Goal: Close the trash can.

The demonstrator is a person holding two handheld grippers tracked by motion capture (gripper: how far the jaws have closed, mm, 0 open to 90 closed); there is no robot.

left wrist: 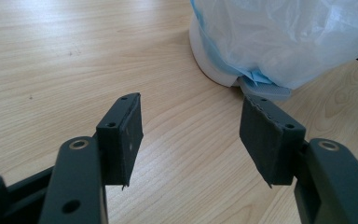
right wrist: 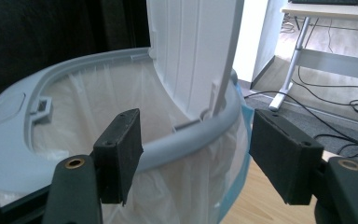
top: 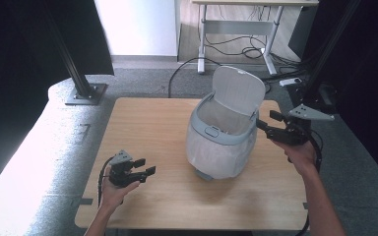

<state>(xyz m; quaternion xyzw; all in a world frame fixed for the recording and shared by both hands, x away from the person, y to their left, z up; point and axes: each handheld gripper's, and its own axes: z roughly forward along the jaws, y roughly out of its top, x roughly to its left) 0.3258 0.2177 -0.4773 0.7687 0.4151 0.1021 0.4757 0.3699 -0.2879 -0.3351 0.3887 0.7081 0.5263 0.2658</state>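
Observation:
A small white bin (top: 221, 140) lined with a thin white plastic bag stands in the middle of the wooden table (top: 147, 128), its lid (top: 238, 91) raised upright. My right gripper (top: 268, 120) is open at the bin's right rim, its jaws straddling the grey rim ring (right wrist: 200, 133) near the lid hinge. The bag (right wrist: 186, 186) hangs down outside the rim. My left gripper (top: 145, 166) is open and empty above the table's front left, pointing toward the bin's base (left wrist: 223, 70). Bag plastic (left wrist: 284, 37) bulges over that base.
A grey ledge (top: 24, 147) runs along the table's left side with a black post foot (top: 86, 93) on it. Behind the table a desk (top: 241, 19) stands over loose cables on the floor. A black stand (top: 325, 54) rises at the right.

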